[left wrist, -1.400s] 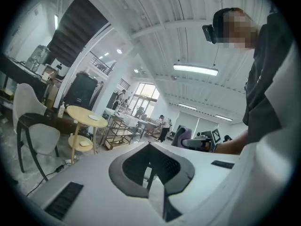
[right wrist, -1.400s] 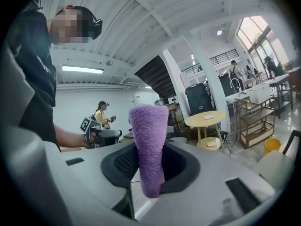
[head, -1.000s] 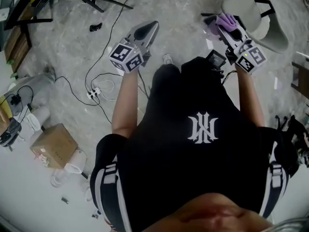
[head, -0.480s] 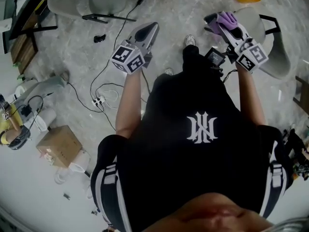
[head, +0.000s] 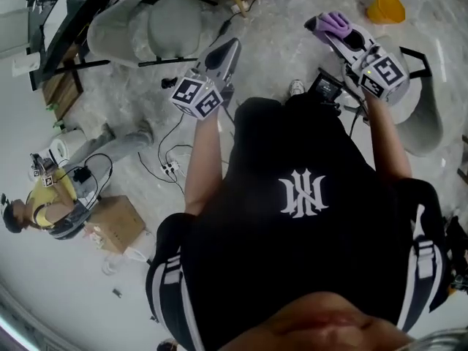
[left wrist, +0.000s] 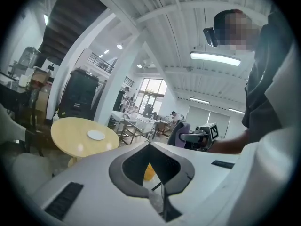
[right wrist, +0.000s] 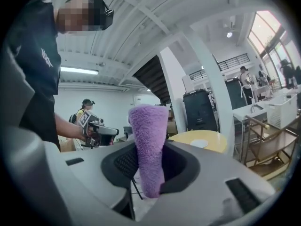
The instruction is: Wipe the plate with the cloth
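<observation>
The fuzzy purple cloth (right wrist: pixel 149 149) stood upright, pinched in the right tool (head: pixel 330 29). Beside it, the left tool (left wrist: pixel 150 147) was pressed together, nothing in it. And off ahead, the small white plate (left wrist: pixel 96 135) lay on the round yellow bench (left wrist: pixel 70 142), well apart from both tools.

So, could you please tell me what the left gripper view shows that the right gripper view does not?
Only the left gripper view: an orange object seen past the shut, empty left tongs. Only the right gripper view: a bystander in a yellow top. Both: the round yellow table, the white plate on it, and the purple cloth clamped in the right tongs.
</observation>
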Available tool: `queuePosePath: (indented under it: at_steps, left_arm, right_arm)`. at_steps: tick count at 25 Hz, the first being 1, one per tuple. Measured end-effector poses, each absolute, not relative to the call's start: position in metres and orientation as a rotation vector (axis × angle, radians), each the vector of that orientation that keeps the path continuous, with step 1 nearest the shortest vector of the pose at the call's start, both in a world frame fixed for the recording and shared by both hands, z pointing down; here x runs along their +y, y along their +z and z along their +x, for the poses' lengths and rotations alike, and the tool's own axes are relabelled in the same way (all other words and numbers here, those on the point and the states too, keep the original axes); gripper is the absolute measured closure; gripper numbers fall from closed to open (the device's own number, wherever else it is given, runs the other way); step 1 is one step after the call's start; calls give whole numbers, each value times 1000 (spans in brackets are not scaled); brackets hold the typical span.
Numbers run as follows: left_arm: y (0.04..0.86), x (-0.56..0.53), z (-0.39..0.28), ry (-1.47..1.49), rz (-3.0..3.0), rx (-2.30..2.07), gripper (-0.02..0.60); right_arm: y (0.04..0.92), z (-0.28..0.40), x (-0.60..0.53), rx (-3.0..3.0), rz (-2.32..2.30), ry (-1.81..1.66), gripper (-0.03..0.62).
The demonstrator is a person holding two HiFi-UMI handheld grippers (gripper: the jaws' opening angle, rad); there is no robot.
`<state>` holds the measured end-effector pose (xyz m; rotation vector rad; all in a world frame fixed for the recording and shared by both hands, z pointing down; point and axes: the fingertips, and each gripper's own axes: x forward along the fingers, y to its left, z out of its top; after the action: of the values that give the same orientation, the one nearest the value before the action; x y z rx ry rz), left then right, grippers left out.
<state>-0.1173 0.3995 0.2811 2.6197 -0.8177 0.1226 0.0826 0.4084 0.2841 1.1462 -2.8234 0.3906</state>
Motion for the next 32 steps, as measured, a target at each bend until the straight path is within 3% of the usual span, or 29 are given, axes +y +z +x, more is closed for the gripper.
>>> queuePosePath:
  at_steps: [13, 32]
  left_arm:
    - [286, 282, -121, 40, 2612, -789, 578]
    - [310, 46, -196, -19, 2605, -560, 578]
  right_arm:
    - [300, 88, 305, -2783, 1169, 415, 493]
    - [265, 6, 102, -2537, 1391, 436, 493]
